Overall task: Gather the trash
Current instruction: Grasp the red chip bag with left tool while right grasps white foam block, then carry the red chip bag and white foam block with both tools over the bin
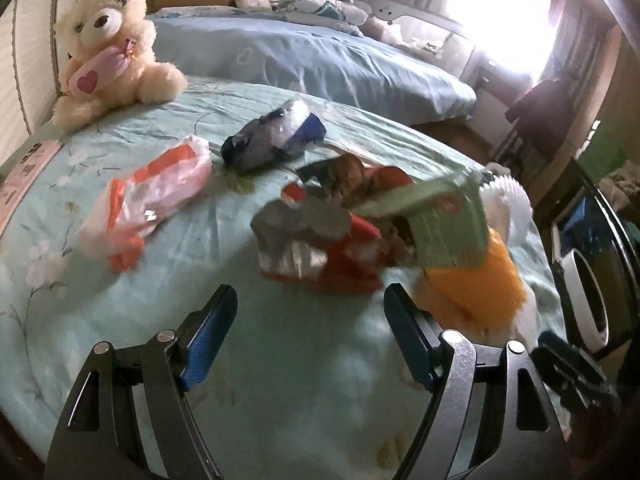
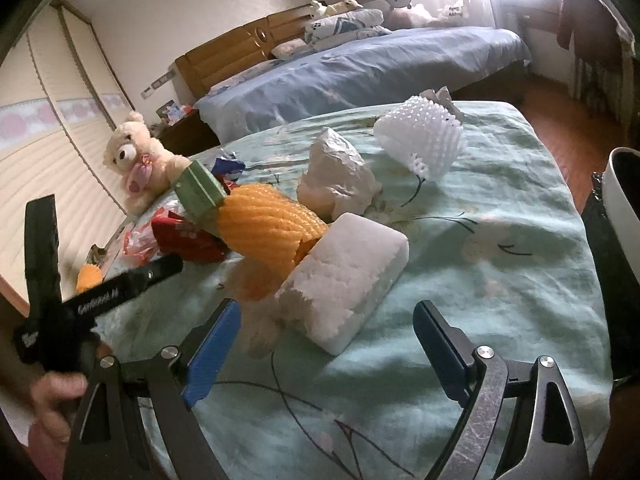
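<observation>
Trash lies spread on a bed with a light green floral sheet point(image 1: 280, 360). In the left wrist view my left gripper point(image 1: 310, 300) is open and empty, just short of a red and silver wrapper point(image 1: 316, 252). Around it lie an orange and white plastic bag point(image 1: 148, 204), a dark blue wrapper point(image 1: 268, 140), a green box point(image 1: 444, 220) and an orange foam net point(image 1: 476, 292). In the right wrist view my right gripper point(image 2: 326, 316) is open and empty, right before a white foam block point(image 2: 348, 280). Beyond it lie the orange foam net point(image 2: 268, 228), a crumpled white bag point(image 2: 340, 176) and a white foam net point(image 2: 424, 140).
A cream teddy bear point(image 1: 108, 48) sits at the bed's far left corner. A second bed with a blue cover point(image 1: 304, 56) stands behind. A white bin with a black liner point(image 2: 624, 208) stands at the right bed edge. The left gripper's body point(image 2: 80, 304) shows at the left of the right wrist view.
</observation>
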The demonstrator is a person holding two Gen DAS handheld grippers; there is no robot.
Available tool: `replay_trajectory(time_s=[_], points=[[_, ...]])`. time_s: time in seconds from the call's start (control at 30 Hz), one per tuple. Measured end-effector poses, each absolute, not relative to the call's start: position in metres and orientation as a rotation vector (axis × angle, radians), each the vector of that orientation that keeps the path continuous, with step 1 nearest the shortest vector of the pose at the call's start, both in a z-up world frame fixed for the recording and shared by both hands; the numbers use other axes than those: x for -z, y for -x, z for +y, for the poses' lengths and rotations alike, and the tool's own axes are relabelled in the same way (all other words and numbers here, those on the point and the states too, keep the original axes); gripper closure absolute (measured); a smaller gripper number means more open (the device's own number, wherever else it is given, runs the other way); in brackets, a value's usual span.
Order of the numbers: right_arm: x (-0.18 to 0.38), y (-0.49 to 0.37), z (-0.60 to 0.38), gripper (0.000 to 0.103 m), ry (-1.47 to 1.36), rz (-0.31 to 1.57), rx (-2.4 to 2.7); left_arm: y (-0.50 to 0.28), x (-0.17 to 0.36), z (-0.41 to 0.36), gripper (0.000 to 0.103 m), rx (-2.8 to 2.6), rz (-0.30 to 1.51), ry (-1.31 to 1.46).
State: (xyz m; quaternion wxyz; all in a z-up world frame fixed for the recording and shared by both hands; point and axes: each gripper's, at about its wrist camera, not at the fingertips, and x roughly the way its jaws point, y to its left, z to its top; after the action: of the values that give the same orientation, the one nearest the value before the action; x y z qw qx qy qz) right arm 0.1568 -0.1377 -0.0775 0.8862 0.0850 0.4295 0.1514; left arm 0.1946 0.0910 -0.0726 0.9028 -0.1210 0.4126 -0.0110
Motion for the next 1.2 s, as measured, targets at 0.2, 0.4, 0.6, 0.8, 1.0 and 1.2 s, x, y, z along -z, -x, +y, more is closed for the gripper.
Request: replay_trajectory(time_s=[0.2,0.4,0.6,0.8,1.0,1.2], points=[[0.085,-0.163,-0.140,0.031,-0.182,0.902,-0.282,-0.210,0.082,0.099,0.049,0.048,0.865,0.316],[0.087,-0.161,-0.137,0.064,-0.179,0.899,-0.324,-0.204,0.076,0.086,0.077,0.095,0.840,0.273],[0.078,-0.152,-0.146,0.086,-0.172,0.881,-0.347,-0.182,0.071,0.076,0.080,0.131,0.841,0.260],[0.074,-0.141,-0.163,0.091,-0.203,0.884,-0.349,-0.151,0.067,0.055,0.080,0.198,0.851,0.234],[0.070,-0.133,-0.180,0.093,-0.233,0.877,-0.336,-0.132,0.062,0.021,0.080,0.294,0.864,0.183],[0.061,-0.125,-0.199,0.093,-0.260,0.853,-0.313,-0.129,0.053,-0.008,0.080,0.359,0.854,0.153]])
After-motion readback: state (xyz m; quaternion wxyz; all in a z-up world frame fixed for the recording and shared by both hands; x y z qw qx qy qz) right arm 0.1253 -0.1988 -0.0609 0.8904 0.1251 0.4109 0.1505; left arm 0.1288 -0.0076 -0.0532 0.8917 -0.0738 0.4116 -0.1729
